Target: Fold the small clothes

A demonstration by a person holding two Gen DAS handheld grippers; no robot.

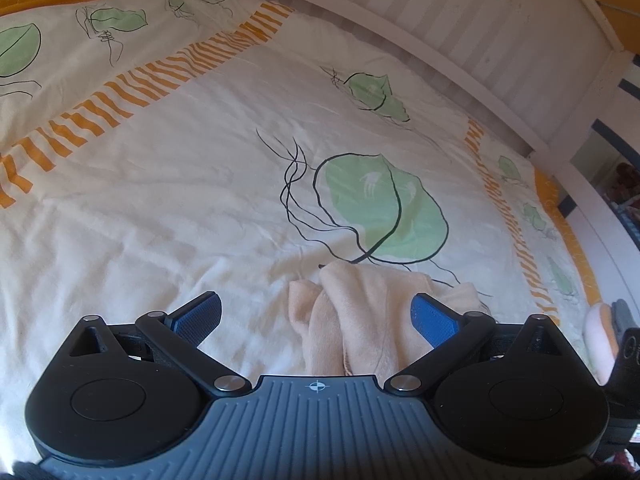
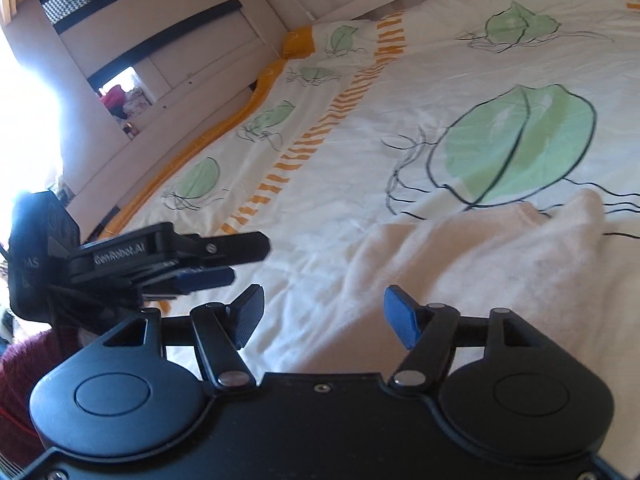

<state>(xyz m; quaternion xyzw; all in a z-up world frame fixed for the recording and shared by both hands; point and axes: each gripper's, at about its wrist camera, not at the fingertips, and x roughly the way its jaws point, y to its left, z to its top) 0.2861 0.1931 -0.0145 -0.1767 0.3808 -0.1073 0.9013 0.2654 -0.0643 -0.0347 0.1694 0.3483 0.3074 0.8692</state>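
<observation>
While both claws hang over the bed, this is how things lie:

Left claw (image 1: pixel 316 320): spread wide, holding nothing; its blue fingers (image 1: pixel 198 318) stand well apart, with the near end of the cloth between them.

Right claw (image 2: pixel 324 312): also spread wide and empty; bedspread shows between its fingers (image 2: pixel 402 320), and the cloth reaches up to its right finger.

Cloth (image 1: pixel 360 312): a small peach-cream fleecy piece, rumpled and bunched into folds, lying on the bed just ahead of the left claw and running under its front edge. In the right wrist view it (image 2: pixel 500 264) lies ahead and to the right of the right claw, loosely heaped, its far edge touching the big green leaf print.

Bedspread (image 1: pixel 160 200): cream, with green leaves drawn in black line and orange striped bands; it covers the whole bed beyond both claws.

Other claw: in the right wrist view the left claw (image 2: pixel 224 264) shows from the side, to the left of the right claw and just above the bedspread.

Bed frame (image 1: pixel 460 24): white slatted board along the far side, beyond the left claw.
</observation>
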